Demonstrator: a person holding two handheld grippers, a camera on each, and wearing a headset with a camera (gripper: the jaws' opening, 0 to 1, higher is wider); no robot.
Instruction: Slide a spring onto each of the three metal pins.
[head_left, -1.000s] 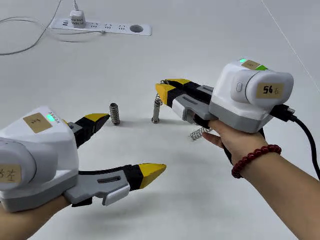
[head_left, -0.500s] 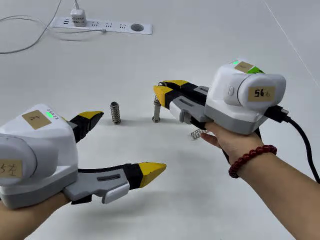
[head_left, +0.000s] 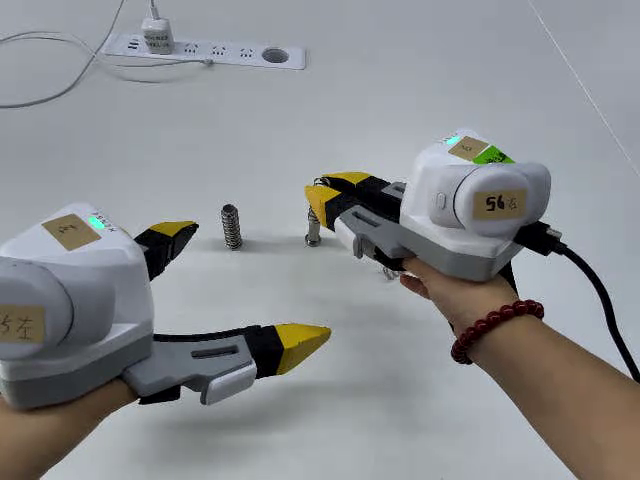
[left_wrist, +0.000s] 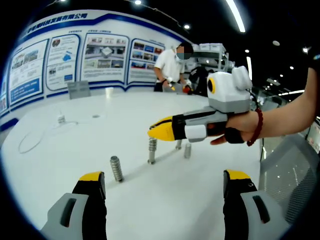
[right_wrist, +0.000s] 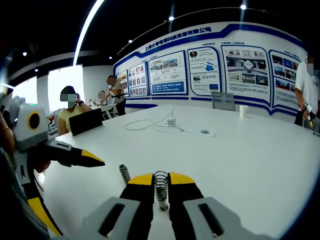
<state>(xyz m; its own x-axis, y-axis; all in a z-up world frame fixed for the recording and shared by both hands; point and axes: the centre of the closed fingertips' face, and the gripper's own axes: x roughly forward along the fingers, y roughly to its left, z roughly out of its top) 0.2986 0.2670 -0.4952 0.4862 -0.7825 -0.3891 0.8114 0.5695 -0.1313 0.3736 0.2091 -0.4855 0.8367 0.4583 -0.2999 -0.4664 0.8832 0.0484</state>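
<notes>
My right gripper (head_left: 322, 190) is in mid-table with its yellow tips at the top of the middle pin (head_left: 313, 233). In the right gripper view the jaws (right_wrist: 160, 180) are closed narrowly on a spring (right_wrist: 160, 186) that sits on that pin (right_wrist: 161, 205). The left gripper view shows the same spring (left_wrist: 152, 145) just under the right gripper's tip (left_wrist: 159, 131). To the left, another pin (head_left: 231, 226) stands fully sleeved in a spring. My left gripper (head_left: 240, 285) is low at the near left, jaws wide apart and empty (left_wrist: 165, 176). A loose spring (head_left: 388, 270) peeks out under the right gripper.
A white power strip (head_left: 205, 52) with a plugged charger and a white cable (head_left: 50, 75) lies at the far side. A black cable (head_left: 600, 290) trails from the right gripper. Two small metal pieces (left_wrist: 183, 148) stand behind the middle pin. People are in the background (right_wrist: 72, 107).
The right gripper has moved left and a little down over the middle pin, now covering the spring's top and most of the loose spring. The left gripper has barely shifted.
</notes>
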